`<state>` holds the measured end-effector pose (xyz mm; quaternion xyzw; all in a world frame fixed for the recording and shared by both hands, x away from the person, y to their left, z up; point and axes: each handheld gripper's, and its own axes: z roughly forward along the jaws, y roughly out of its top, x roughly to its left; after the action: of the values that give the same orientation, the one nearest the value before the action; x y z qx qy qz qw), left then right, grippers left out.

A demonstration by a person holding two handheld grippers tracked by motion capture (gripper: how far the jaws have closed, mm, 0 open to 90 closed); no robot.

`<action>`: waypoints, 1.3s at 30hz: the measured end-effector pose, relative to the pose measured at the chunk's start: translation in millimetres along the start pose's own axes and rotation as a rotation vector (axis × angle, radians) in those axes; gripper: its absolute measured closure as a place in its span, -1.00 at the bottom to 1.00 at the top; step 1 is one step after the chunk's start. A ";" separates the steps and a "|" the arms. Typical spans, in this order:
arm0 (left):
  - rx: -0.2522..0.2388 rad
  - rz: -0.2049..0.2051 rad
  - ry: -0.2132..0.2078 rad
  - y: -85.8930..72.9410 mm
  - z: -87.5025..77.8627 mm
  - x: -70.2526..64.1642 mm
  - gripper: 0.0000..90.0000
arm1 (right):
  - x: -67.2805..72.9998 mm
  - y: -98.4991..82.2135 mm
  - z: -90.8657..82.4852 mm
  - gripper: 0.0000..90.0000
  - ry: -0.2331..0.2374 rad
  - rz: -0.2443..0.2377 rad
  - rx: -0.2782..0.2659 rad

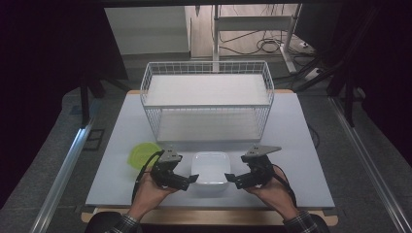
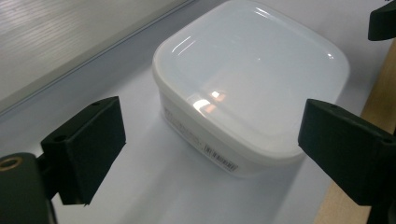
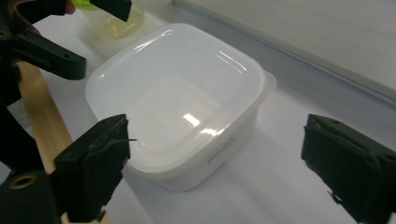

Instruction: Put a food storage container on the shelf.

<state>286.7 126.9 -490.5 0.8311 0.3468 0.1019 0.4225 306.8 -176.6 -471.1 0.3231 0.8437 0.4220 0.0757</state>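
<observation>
Now the lidded white container (image 1: 211, 167) sits between the wide-open, empty left gripper (image 1: 193, 179) and right gripper (image 1: 229, 176).

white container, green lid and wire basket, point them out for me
white container (image 1: 211, 166), high view, middle of its lid
green lid (image 1: 142, 153), high view, middle of its top face
wire basket (image 1: 207, 65), high view, far rim of the mesh wall
</observation>
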 end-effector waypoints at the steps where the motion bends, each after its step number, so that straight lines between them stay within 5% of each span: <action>1: -0.001 -0.007 -0.008 1.0 2.2 0.7 -0.82 | -0.4 0.8 1.0 -0.77 0.005 0.003 0.005; 8: 0.016 -0.033 -0.045 3.0 16.5 7.9 -0.78 | -7.1 4.7 19.2 -0.64 0.066 0.054 0.043; 13: 0.021 -0.079 -0.138 2.4 23.7 9.5 -0.76 | -8.1 2.6 30.8 -0.51 0.112 0.089 0.079; 18: 0.034 -0.091 -0.156 2.1 23.7 8.0 -0.69 | -5.5 3.3 29.4 -0.41 0.110 0.105 0.090; 22: 0.054 -0.139 -0.174 0.2 21.1 5.3 -0.63 | -4.6 3.5 23.6 -0.18 0.108 0.130 0.105; 28: 0.046 -0.167 -0.150 -1.4 7.8 3.7 -0.13 | -8.3 1.4 14.0 0.23 0.118 0.236 0.113; 31: 0.021 -0.242 -0.172 -4.3 1.2 9.3 0.25 | -14.9 -0.3 8.5 0.43 0.165 0.298 0.109; 39: -0.028 -0.299 -0.136 -4.5 -4.1 8.2 0.51 | -17.4 -0.6 5.8 0.64 0.149 0.349 0.044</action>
<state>288.6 136.8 -492.5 0.7692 0.4357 -0.0140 0.4673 322.4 -183.6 -477.8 0.4342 0.7870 0.4330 -0.0682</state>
